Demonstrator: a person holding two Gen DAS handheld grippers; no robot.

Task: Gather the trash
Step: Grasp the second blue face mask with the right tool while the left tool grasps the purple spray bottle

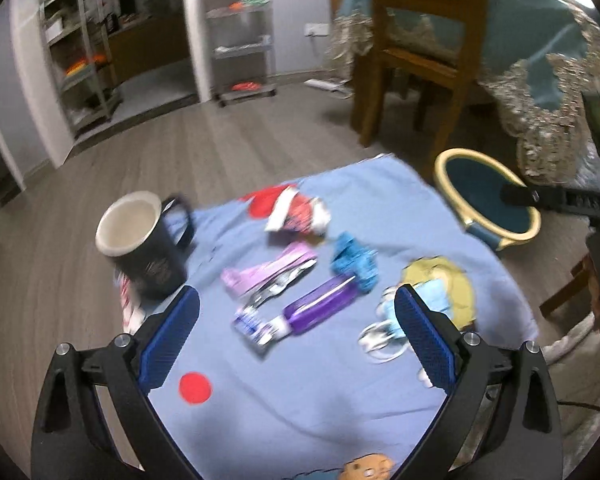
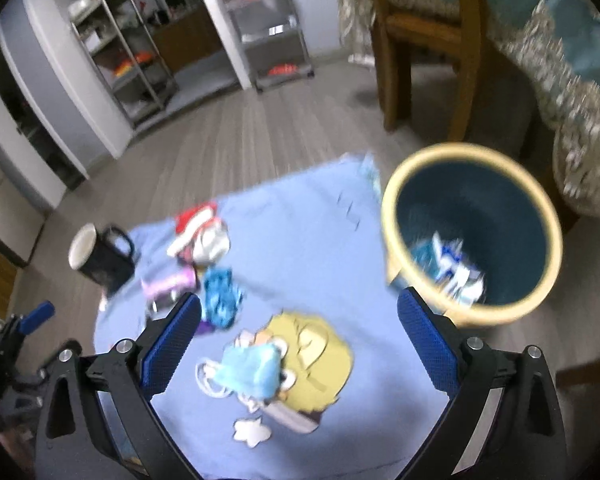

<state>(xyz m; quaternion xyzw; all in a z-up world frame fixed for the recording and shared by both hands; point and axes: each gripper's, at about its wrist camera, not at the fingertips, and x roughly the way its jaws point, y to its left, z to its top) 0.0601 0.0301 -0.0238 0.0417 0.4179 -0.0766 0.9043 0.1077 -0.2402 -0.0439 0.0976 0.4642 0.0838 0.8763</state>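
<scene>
A: Where is the trash?
B: Wrappers and a face mask lie on the blue cloth; some already sits in the bin.
A: Grippers?
B: Left gripper and right gripper both spread wide, empty.
A: Handling?
B: Probably light, crinkly, slippery; pinch a raised fold.

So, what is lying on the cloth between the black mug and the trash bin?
In the left wrist view, wrappers lie between the black mug and the trash bin: a red-white wrapper, a pink wrapper, a blue crumpled wrapper.
</scene>
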